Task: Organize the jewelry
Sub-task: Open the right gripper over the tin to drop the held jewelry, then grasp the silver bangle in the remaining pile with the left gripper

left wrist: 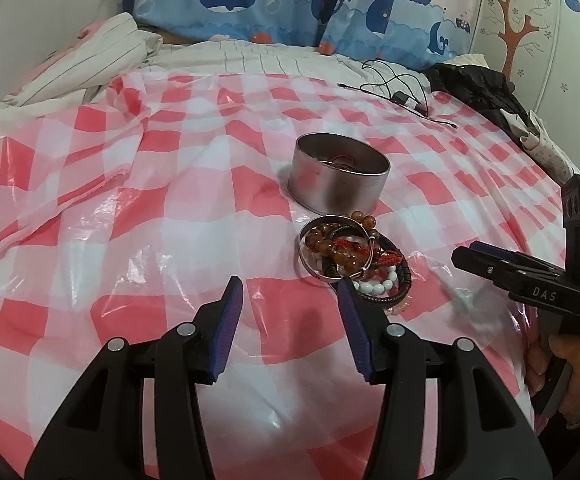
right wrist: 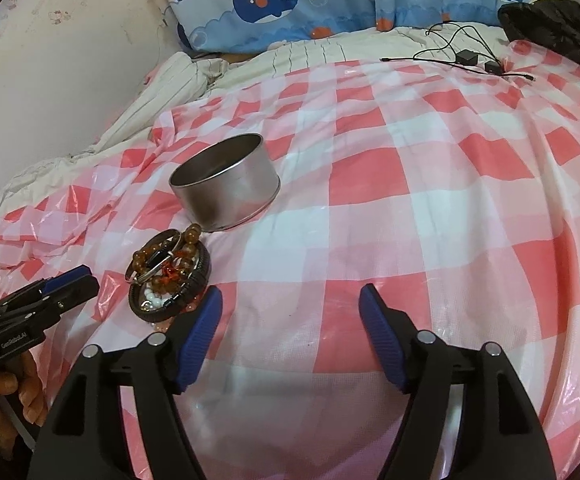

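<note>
A heap of bracelets (left wrist: pixel 350 254) lies on the red-and-white checked sheet (left wrist: pixel 170 220): amber beads, a silver bangle, a red cord, white beads and a black leather band. Just behind it stands a round metal tin (left wrist: pixel 338 174) with something small inside. My left gripper (left wrist: pixel 290 286) is open, empty, its right fingertip at the heap's near edge. In the right wrist view the heap (right wrist: pixel 170 276) sits left of my open, empty right gripper (right wrist: pixel 290 294), with the tin (right wrist: pixel 226 182) beyond. Each view shows the other gripper, in a person's hand, at its edge.
Whale-print pillows (left wrist: pixel 290 0) and striped bedding (left wrist: pixel 90 52) lie at the head of the bed. Black cables with small adapters (left wrist: pixel 402 96) and a dark garment (left wrist: pixel 478 88) sit at the far right. A wall runs along the left in the right wrist view.
</note>
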`<state>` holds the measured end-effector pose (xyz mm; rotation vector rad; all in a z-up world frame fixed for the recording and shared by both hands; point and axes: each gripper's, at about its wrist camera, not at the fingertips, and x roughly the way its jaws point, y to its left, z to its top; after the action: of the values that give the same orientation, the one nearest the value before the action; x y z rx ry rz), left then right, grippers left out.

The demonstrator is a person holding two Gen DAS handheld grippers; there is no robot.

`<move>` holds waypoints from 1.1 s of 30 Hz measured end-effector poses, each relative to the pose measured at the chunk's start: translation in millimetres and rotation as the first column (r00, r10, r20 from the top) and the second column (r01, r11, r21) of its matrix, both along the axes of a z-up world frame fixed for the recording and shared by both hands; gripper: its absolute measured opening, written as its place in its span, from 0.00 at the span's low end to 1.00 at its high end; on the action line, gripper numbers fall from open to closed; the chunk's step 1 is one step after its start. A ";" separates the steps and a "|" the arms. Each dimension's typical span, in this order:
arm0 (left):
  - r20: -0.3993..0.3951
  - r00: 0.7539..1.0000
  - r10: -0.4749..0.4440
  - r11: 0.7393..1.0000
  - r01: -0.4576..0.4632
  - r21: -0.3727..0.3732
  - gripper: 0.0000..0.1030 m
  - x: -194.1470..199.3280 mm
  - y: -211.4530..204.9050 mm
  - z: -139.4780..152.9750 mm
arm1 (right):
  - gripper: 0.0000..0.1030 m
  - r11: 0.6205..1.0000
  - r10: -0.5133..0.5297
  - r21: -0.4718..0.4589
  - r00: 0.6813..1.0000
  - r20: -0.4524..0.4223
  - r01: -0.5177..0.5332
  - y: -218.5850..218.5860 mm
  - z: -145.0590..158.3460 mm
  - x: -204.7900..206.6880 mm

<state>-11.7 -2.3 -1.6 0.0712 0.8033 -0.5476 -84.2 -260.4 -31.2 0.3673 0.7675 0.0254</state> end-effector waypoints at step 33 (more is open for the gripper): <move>0.103 0.995 -0.010 0.919 -0.031 0.393 0.48 46.6 -52.1 -23.8 | 0.75 1.000 0.003 0.004 1.000 -0.006 -0.003 1.1 -1.8 3.8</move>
<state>34.8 -54.4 -25.4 0.4639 0.8030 -0.3617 -80.3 -259.3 -32.9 0.3705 0.7743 0.0284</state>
